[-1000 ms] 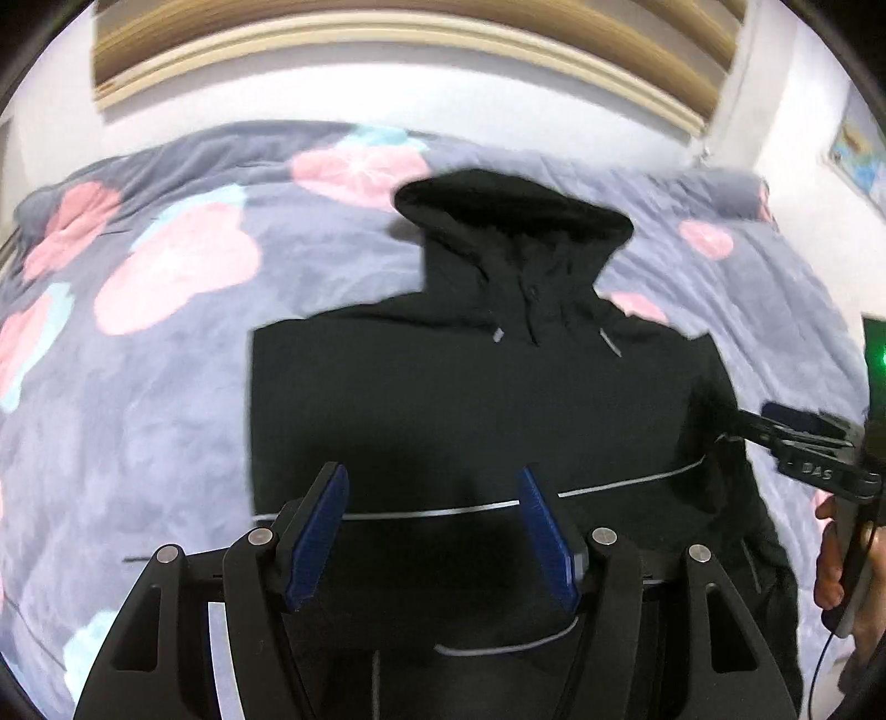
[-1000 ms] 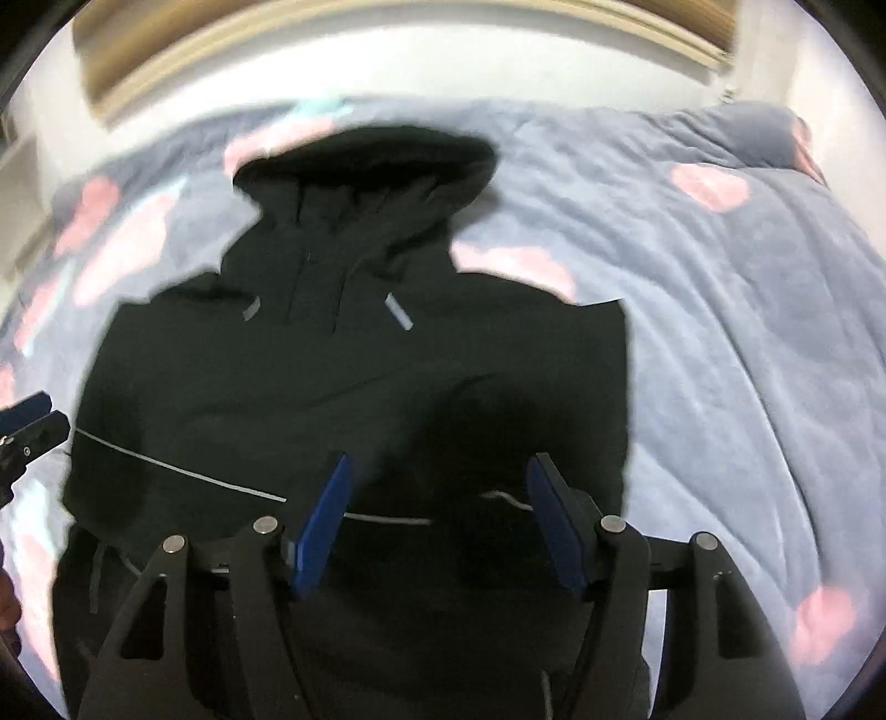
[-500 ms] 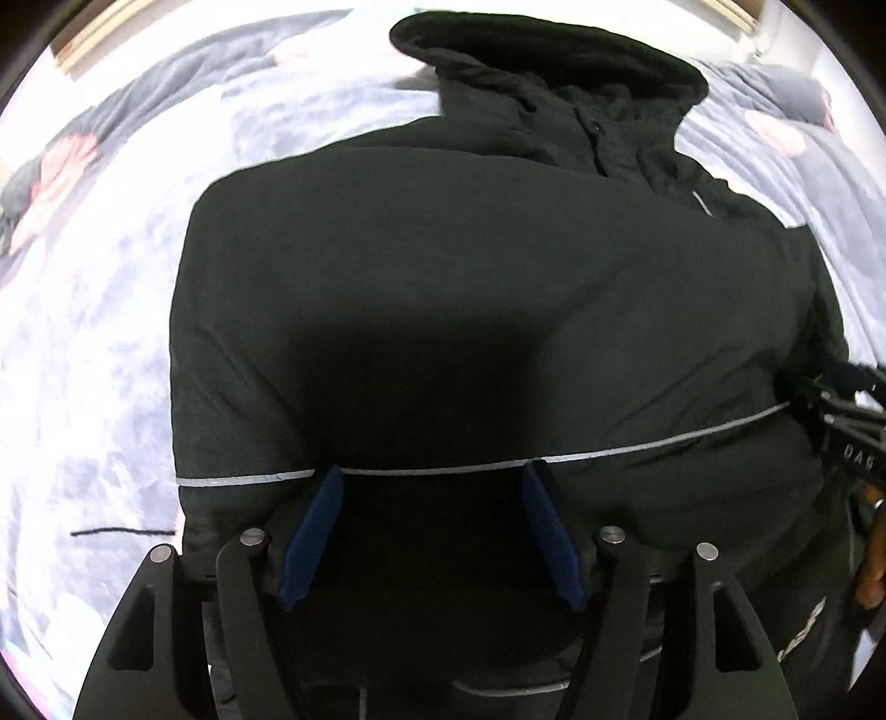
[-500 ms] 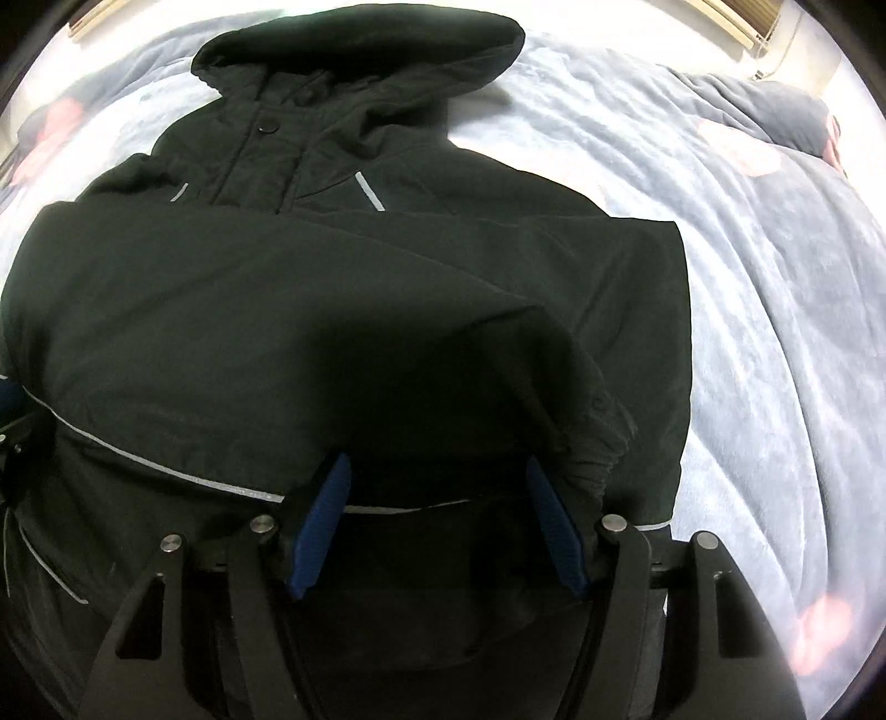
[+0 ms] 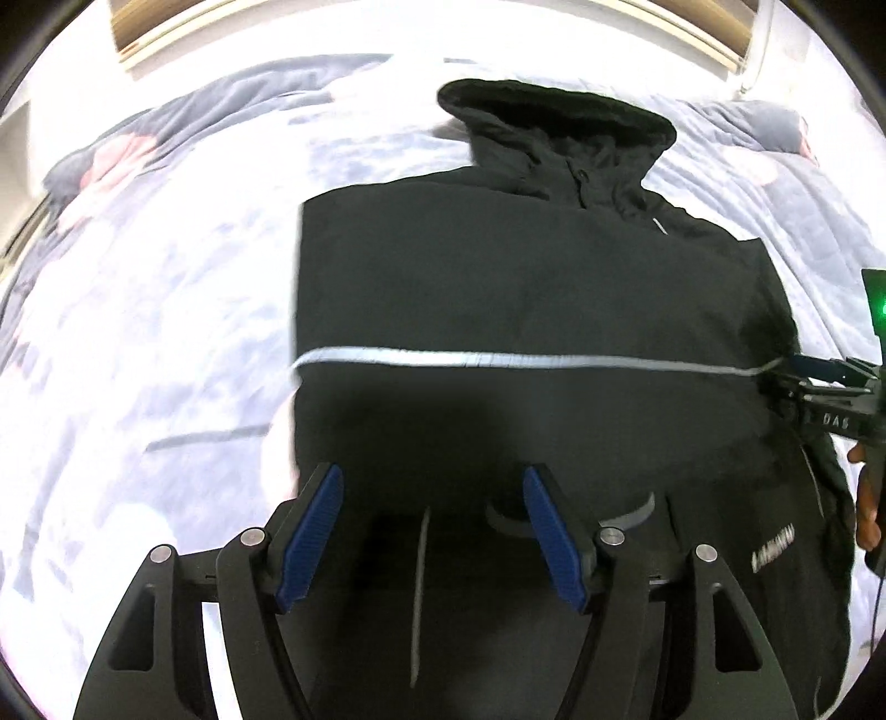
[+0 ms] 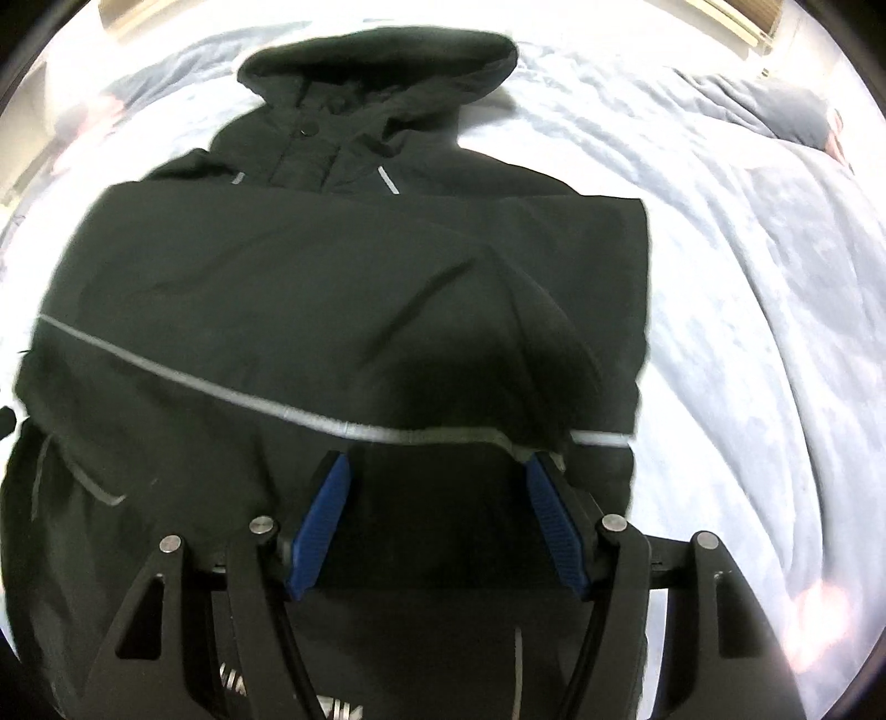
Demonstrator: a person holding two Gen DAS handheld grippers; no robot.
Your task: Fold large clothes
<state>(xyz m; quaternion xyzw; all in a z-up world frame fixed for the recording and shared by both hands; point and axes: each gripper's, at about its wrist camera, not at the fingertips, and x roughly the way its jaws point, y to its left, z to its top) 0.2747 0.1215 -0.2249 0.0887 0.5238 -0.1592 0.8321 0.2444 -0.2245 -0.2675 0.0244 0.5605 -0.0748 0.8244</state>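
Hovering both spread claws, your left gripper (image 5: 432, 531) and right gripper (image 6: 437, 526), low over the black hooded jacket (image 5: 526, 310) lying on the grey floral blanket (image 5: 166, 277), you risk snagging and dragging its folded layers.

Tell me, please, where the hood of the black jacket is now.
In both wrist views the hood lies at the far end of the black jacket, flat on the grey blanket, beyond both open grippers.

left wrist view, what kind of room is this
Most likely a bedroom: the black hooded jacket is spread on a bed covered by a soft grey blanket with pink patches, and a pale wooden headboard runs behind it.
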